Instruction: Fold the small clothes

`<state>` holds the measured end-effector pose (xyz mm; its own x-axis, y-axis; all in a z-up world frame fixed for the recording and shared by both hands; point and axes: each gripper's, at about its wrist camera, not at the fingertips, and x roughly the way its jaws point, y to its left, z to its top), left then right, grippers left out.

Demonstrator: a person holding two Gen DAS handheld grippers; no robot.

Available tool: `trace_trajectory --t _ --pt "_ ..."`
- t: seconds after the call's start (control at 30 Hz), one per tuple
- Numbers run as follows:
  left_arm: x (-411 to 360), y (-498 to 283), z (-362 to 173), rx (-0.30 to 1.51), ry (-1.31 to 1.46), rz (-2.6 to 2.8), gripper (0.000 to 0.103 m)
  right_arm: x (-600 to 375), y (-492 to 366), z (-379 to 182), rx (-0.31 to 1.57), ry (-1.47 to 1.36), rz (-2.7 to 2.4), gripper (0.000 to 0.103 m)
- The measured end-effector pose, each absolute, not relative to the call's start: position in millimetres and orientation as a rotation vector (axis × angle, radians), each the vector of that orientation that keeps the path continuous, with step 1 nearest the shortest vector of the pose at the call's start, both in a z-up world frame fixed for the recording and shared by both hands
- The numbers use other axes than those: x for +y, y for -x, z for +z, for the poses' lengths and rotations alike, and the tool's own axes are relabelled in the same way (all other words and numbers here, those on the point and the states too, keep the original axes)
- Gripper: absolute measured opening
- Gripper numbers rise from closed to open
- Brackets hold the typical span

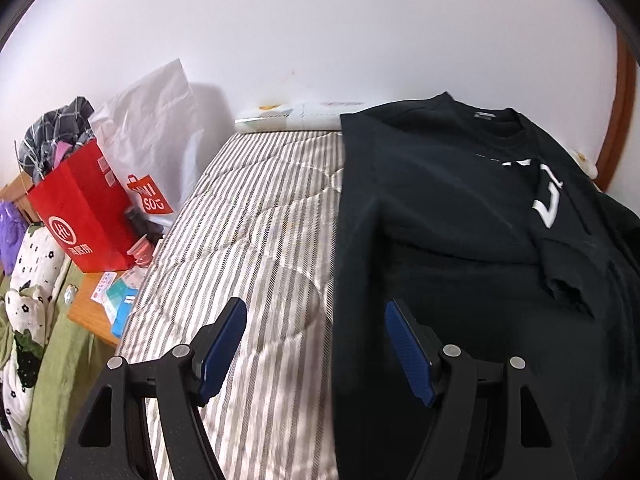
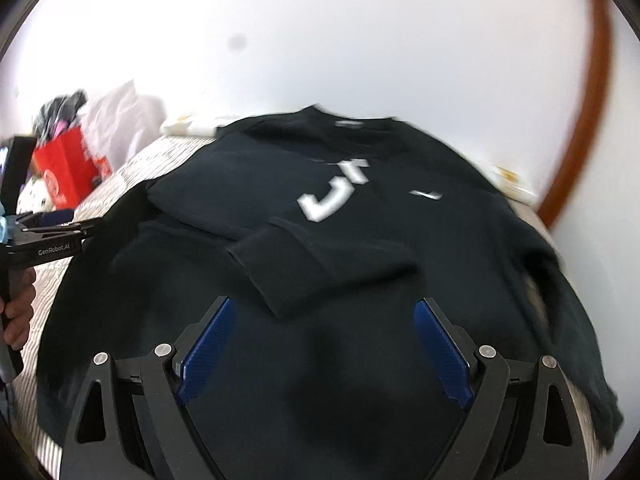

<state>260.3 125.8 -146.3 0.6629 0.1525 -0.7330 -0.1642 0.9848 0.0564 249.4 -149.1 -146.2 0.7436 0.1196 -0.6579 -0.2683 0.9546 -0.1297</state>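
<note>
The black sweatshirt is spread flat on the striped mattress, one sleeve folded across toward 7 o'clock, so both the left gripper and the right gripper are held apart and empty.

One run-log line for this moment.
sweatshirt: flat on bed, one sleeve folded across chest | left gripper: open, empty | right gripper: open, empty, above sweatshirt

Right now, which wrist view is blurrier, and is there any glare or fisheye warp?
Right wrist view: motion-smeared, the black sweatshirt and its white lettering streaked. Left wrist view: sharper, the striped bedcover mostly crisp, slight smear near the bottom. Both: heavy fisheye curvature with dark corners; soft even light, white wall nearly washed out, no hard glare.
</note>
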Motion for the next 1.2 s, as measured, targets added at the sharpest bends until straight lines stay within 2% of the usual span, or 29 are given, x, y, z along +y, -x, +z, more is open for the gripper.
trace_trajectory --t 0.2,0.23,0.27,0.3,0.33,0.37,0.4,0.63,0.67,0.73,0.83,0.87,0.93,1.0,1.2 --pt "117 -292 -165 0.84 -0.005 0.168 0.07 -93 -304 -184 0.773 0.333 0.235 0.09" --pt "115 -295 -167 0.839 -0.013 0.171 0.07 -86 -313 -191 0.787 0.365 0.228 0.084" --pt "113 -299 -170 0.841 -0.02 0.173 0.067 -81 -320 -197 0.792 0.396 0.223 0.075" --pt "112 -302 -174 0.846 -0.027 0.174 0.058 -78 -323 -202 0.799 0.429 0.219 0.048" --pt "113 -303 -176 0.852 -0.031 0.174 0.051 -77 -327 -205 0.815 0.458 0.229 0.015" --pt "113 -306 -180 0.865 -0.032 0.169 0.038 -79 -328 -203 0.82 0.453 0.252 0.007" --pt "114 -307 -182 0.875 -0.026 0.154 0.033 -85 -329 -198 0.816 0.427 0.275 0.006" --pt "130 -301 -183 0.874 0.058 0.131 0.032 -211 -341 -125 0.695 0.187 0.11 0.006" --pt "131 -300 -182 0.874 0.064 0.132 0.034 -230 -346 -123 0.709 0.176 0.061 0.009" --pt "132 -300 -182 0.875 0.063 0.132 0.034 -273 -359 -123 0.754 0.174 -0.069 0.02" --pt "135 -299 -179 0.876 0.077 0.127 0.036 -308 -364 -116 0.766 0.123 -0.174 0.027" --pt "135 -300 -178 0.875 0.078 0.131 0.039 -309 -365 -111 0.762 0.105 -0.154 0.029" --pt "134 -299 -175 0.869 0.066 0.131 0.039 -291 -371 -99 0.729 0.093 -0.086 0.047" --pt "132 -301 -173 0.876 0.053 0.122 0.039 -256 -383 -92 0.697 0.129 -0.004 0.058" --pt "128 -318 -169 0.877 -0.016 0.105 0.039 -131 -440 -110 0.708 0.209 0.254 0.059"
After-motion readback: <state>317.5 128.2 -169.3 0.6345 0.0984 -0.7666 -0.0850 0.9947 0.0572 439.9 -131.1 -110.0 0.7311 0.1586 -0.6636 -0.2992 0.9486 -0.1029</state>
